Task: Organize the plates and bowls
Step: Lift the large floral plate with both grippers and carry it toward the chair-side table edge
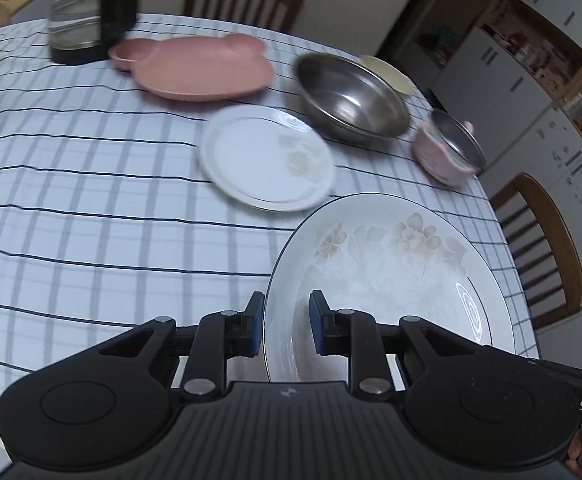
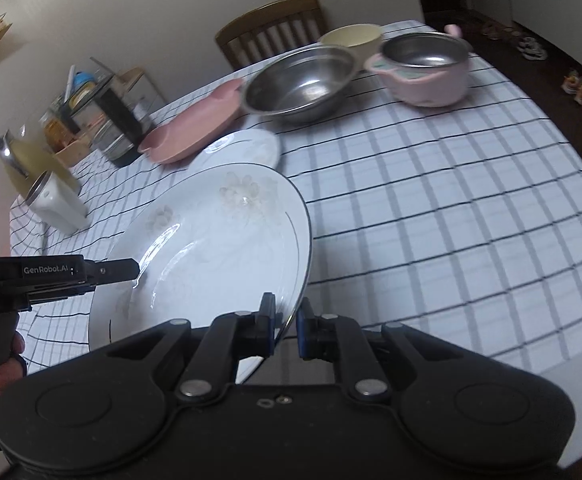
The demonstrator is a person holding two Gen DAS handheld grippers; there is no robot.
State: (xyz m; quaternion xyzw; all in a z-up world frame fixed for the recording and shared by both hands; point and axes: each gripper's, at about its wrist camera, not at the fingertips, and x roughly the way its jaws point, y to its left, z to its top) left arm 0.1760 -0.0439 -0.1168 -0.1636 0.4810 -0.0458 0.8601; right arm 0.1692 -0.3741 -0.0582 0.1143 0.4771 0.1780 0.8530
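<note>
Checked cloth covers the surface (image 2: pixel 431 208), and above its near edge a large floral plate (image 1: pixel 391 280) hangs in the air, tilted, carried between two grippers. The left hand-held gripper (image 1: pixel 287 326) is clamped on one side of the rim, the right hand-held gripper (image 2: pixel 287 330) on the opposite side, jaws nearly closed on the thin edge.

The risk, as I judge it: glazed china held only by narrow pads on a slanted rim could slip if the two hands drift apart or twist unevenly. It could also clip the small plate (image 1: pixel 267 158) just beyond it when set down.

Count: two white plates, one pink bear plate (image 1: pixel 195 64), one steel bowl (image 1: pixel 351 98), one cream bowl (image 2: pixel 353 38), one pink pot (image 2: pixel 423 72), two chairs in each view.
</note>
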